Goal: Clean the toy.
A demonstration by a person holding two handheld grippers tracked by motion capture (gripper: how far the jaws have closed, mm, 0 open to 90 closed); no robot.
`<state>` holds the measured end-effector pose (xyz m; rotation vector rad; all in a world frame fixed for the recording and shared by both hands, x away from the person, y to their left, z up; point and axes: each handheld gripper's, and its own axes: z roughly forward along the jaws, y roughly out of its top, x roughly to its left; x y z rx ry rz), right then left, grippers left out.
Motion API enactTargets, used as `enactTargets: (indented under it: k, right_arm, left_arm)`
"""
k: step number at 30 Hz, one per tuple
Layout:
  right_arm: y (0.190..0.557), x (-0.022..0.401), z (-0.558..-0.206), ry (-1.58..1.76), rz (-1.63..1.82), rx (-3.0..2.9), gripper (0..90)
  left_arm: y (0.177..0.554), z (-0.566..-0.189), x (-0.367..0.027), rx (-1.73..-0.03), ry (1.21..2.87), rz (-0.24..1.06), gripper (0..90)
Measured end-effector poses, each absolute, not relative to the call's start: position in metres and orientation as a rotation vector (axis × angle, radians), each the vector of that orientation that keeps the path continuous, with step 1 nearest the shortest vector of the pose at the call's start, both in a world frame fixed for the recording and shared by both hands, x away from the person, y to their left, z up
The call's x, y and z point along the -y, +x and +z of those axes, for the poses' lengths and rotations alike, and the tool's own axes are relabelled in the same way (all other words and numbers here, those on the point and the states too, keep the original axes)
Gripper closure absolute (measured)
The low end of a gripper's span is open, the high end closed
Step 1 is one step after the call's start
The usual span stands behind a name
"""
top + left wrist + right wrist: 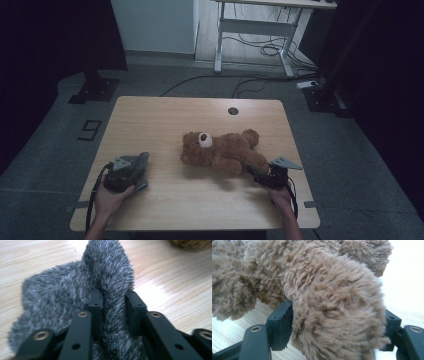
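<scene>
To the left of the teddy bear (222,151), well apart from it and near the front left part of the table (165,107), lay a grey furry cloth (139,165). The left gripper (121,175) stood over it, and in the left gripper view a raised fold of the grey furry cloth (110,277) stood between the two jaws. The pads seemed slack beside the pile, so I judged this gripper released, not squeezing. I think the cloth was very light and limp; it would hang down and could slide out, so a thick fold gives the better hold than a single edge.

The teddy bear lay on its side near the middle of the table. At its right end the right gripper (257,176) was clenched on one plush leg (337,312), the leg filling the gap between the jaws. The bear looked soft, light and not fragile. I would expect the fur to compress, so a limb near the body seemed the safest place to grip.
</scene>
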<state>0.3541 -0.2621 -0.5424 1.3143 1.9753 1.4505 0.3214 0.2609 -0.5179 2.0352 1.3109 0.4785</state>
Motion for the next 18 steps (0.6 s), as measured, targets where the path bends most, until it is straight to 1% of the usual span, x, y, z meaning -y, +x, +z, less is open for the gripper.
enactTargets:
  k: [2, 5, 8, 12, 18]
  right_arm:
    - [0.353, 0.263, -0.541, 1.316, 1.454, -1.969, 29.0]
    - [0.352, 0.262, -0.539, 1.311, 1.455, -1.953, 28.9]
    - [0.350, 0.261, -0.537, 1.301, 1.457, -1.947, 28.9]
    - [0.344, 0.260, -0.533, 1.278, 1.457, -1.947, 28.8]
    - [0.333, 0.261, -0.526, 1.243, 1.439, -1.932, 28.7]
  left_arm:
    - [0.321, -0.517, -0.260, -1.296, 2.053, 0.457, 51.2]
    - [0.317, -0.509, -0.261, -1.269, 2.025, 0.469, 38.9]
    - [0.311, -0.495, -0.259, -1.230, 1.996, 0.487, 33.6]
    - [0.304, -0.481, -0.250, -1.154, 1.978, 0.480, 32.0]
    - [0.298, -0.481, -0.225, -1.093, 1.980, 0.441, 29.2]
